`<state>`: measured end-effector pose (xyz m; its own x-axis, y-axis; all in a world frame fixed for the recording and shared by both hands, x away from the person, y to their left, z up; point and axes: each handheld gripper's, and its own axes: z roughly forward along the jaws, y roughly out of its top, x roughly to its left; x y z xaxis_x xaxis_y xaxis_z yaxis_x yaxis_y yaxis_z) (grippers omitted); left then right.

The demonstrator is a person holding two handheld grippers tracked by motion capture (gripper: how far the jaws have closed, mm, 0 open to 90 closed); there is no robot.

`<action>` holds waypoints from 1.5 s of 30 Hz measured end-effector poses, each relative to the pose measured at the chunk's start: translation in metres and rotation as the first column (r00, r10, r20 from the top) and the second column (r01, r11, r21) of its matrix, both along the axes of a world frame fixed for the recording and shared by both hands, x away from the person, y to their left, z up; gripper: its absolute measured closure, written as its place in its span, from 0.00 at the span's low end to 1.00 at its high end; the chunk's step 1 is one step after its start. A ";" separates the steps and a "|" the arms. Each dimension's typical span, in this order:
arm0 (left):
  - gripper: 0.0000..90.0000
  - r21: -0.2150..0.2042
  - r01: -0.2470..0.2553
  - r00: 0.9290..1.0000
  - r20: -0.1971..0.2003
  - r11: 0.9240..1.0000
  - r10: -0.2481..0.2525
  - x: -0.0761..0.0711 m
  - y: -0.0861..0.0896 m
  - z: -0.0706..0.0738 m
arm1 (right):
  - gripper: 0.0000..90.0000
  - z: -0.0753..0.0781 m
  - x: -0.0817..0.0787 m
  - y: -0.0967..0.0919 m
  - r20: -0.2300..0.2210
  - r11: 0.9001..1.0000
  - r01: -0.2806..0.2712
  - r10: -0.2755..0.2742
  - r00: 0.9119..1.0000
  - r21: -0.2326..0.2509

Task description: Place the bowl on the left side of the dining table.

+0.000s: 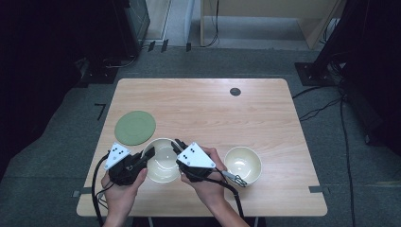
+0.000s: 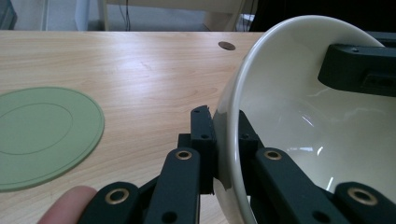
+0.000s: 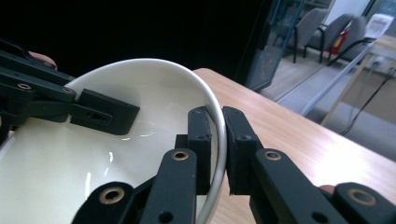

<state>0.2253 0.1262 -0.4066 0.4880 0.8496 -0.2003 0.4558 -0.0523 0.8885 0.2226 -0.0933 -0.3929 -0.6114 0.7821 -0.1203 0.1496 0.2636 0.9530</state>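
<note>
Cream bowl (image 1: 161,166) low and left of centre in the high view, clamped at opposite rims by left gripper (image 1: 147,154) and right gripper (image 1: 178,145), lifting apparently yet to come; second bowl (image 1: 242,164) right, green plate (image 1: 135,127) upper left, both untouched.

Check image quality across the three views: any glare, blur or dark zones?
High view: even light on the table, surroundings dark, faint sheen in the held bowl. Left gripper view: bright streaks of glare inside the bowl, near jaws soft. Right gripper view: upper left black, background chairs blurred, reflections on the bowl's glaze.
</note>
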 end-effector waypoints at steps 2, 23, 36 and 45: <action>0.94 -0.001 0.009 1.000 0.003 1.000 -0.009 0.001 0.001 -0.001 | 0.79 0.001 0.001 -0.002 -0.029 0.999 -0.016 0.017 0.999 0.028; 0.94 -0.016 -0.046 0.999 0.015 0.999 0.046 0.011 0.019 -0.011 | 0.18 0.011 0.010 -0.064 -0.135 0.979 0.100 -0.076 0.988 0.176; 0.94 -0.021 -0.081 0.997 0.014 0.997 0.081 0.016 0.032 -0.015 | 0.18 0.004 0.011 -0.117 -0.161 0.960 0.208 -0.179 0.971 0.187; 0.94 -0.027 -0.112 0.993 0.017 0.993 0.113 0.020 0.041 -0.018 | 0.18 -0.002 0.009 -0.150 -0.166 0.939 0.294 -0.266 0.950 0.176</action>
<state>0.2450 0.1673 -0.4242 0.3934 0.8939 -0.2150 0.4412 0.0217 0.8972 0.2314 -0.2434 -0.3953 -0.3636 0.9235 0.1223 0.3234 0.0020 0.9463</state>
